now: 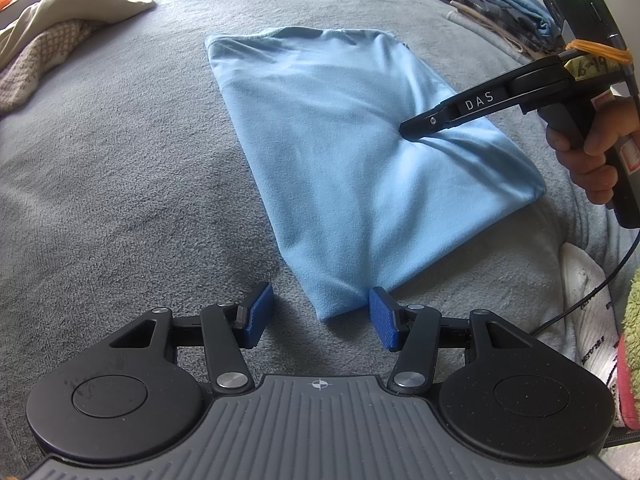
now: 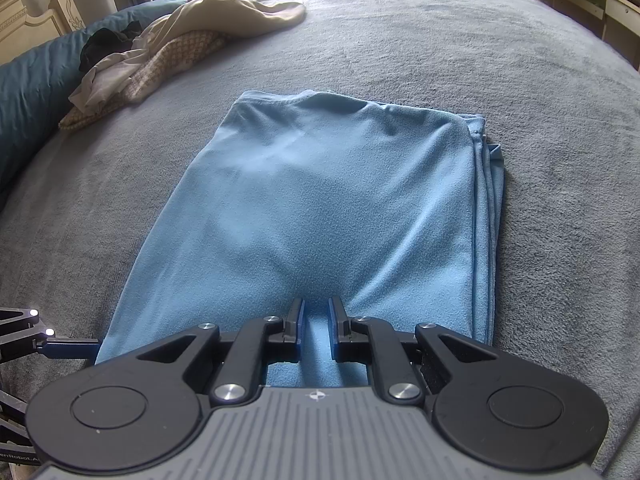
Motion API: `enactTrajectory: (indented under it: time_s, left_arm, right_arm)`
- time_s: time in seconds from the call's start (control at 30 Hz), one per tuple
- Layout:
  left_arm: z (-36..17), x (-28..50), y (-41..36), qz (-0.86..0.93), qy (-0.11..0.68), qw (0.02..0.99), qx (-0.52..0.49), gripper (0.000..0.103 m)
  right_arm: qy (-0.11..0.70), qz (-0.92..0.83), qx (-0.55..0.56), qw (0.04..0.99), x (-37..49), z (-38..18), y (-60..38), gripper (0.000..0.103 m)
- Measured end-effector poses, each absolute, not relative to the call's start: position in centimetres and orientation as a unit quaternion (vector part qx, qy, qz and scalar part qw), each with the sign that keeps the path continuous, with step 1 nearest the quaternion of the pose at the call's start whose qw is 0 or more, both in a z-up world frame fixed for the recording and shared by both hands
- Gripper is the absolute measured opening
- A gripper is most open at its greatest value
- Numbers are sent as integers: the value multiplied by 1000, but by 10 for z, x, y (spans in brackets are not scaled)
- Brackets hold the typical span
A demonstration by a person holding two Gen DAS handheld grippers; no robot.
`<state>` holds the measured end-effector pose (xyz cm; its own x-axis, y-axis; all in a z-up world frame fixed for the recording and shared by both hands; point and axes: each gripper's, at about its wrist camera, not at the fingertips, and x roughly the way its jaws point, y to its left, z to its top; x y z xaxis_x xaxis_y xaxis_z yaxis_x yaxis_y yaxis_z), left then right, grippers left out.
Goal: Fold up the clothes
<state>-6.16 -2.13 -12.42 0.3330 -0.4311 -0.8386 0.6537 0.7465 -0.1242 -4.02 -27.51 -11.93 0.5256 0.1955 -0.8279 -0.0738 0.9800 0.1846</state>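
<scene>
A light blue garment [image 1: 360, 152] [image 2: 320, 208] lies folded into a long rectangle on the grey blanket [image 1: 120, 184]. My left gripper [image 1: 322, 312] is open, low over the blanket. The garment's near corner sits between its blue pads [image 1: 384, 316], untouched by either. In the right wrist view one left finger [image 2: 68, 347] shows at that same corner. My right gripper [image 2: 317, 316] [image 1: 404, 128] is nearly closed on a ridge of the garment's top layer at the middle of its right edge. Wrinkles fan out from the pinch.
A heap of beige and knitted clothes [image 1: 60, 28] [image 2: 168, 40] lies at the far left beside a blue pillow [image 2: 28, 92]. A folded stack [image 1: 504, 12] sits at the far right. White and green cloths [image 1: 588, 300] lie near right. A hand [image 1: 588, 148] holds the right gripper.
</scene>
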Motion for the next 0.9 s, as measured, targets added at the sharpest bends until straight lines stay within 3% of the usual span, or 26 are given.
enactTrajectory:
  time_s: [0.9]
  left_arm:
    - [-119, -71, -14, -342, 482, 798, 120, 55]
  right_arm:
    - [480, 79, 63, 871, -40, -120, -276, 13]
